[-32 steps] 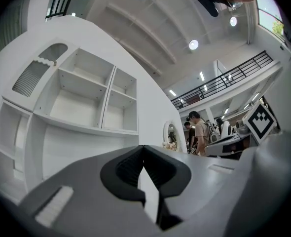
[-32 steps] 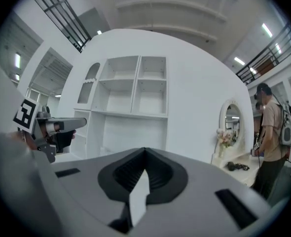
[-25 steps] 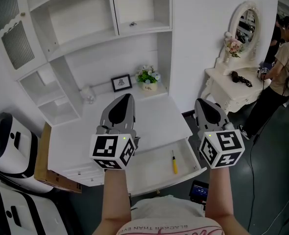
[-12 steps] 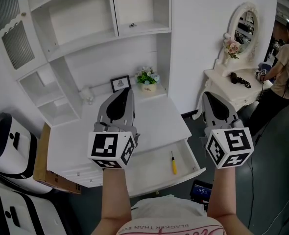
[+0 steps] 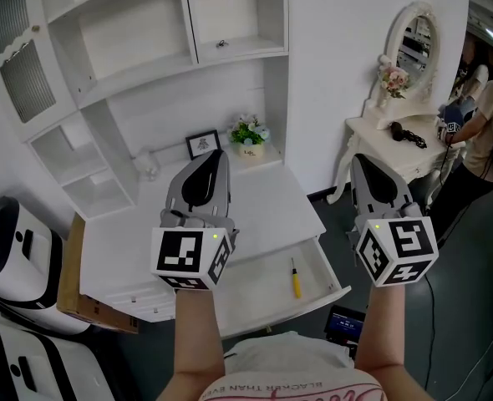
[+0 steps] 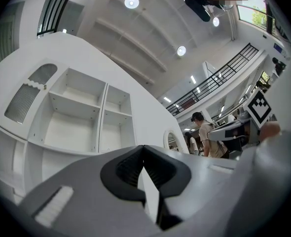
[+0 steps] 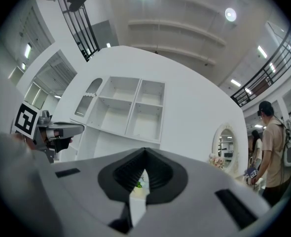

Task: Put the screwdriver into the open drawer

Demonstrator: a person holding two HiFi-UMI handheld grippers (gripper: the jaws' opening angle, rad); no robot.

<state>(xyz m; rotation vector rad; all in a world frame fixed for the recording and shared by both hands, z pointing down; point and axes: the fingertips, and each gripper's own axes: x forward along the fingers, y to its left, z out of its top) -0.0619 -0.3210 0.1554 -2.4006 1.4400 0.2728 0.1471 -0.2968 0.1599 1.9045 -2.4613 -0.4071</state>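
White room; a white shelf unit [image 5: 129, 48] fills the upper left of the head view, with a white bench [image 5: 271, 199] below it at centre.

Writing: the shirt print at the bottom edge is upside down and only partly legible; the framed picture [image 5: 203, 144] and flower pot [image 5: 250, 134] at the bench's back carry marks too small to read.

Left tongs [image 5: 216, 153] and right tongs [image 5: 362, 159] are each pressed together with nothing between them, as both gripper views confirm [image 6: 143, 147] [image 7: 145, 149].

The screwdriver [image 5: 296, 277], yellow-handled, lies in the open drawer [image 5: 255, 278] at lower centre, towards its right side and clear of the walls.

Change since a second ago: both tongs sit higher in frame, the right one further right; the screwdriver lies where it did.

Clearance: the drawer stands pulled out past the bench's front edge. The bench top is bare between the tongs and the back items. A cardboard box [image 5: 79, 282] sits beside the bench's left end. A dressing table [image 5: 388, 140] and a person [image 5: 480, 132] stand well apart at right.
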